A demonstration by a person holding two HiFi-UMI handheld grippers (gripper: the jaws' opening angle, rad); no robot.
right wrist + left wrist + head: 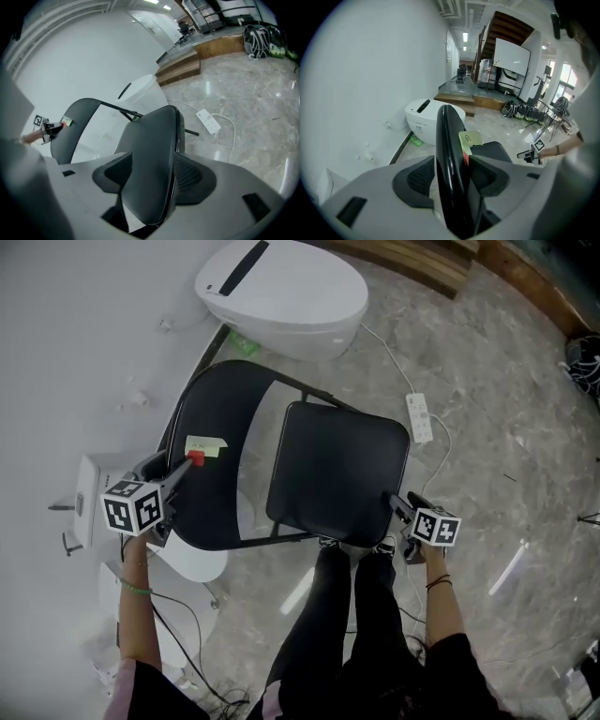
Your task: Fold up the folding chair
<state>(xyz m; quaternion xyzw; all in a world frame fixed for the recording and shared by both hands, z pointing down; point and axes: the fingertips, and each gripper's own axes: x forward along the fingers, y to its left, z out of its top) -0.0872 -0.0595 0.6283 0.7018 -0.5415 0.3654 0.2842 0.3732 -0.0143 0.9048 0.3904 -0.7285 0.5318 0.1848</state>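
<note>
**Black padded folding chair [337,474], steel-framed: standing unfolded on grey marble floor [497,418], beside a white toilet [281,296]. Grasp stage.**
The backrest [225,493] is straddled by the left gripper [192,461] and the seat edge [349,538] by the right gripper [395,506]. Both sets of jaws are spread and nothing is clamped. Closure on both is judged necessary before the seat is swung up toward the backrest.
</note>
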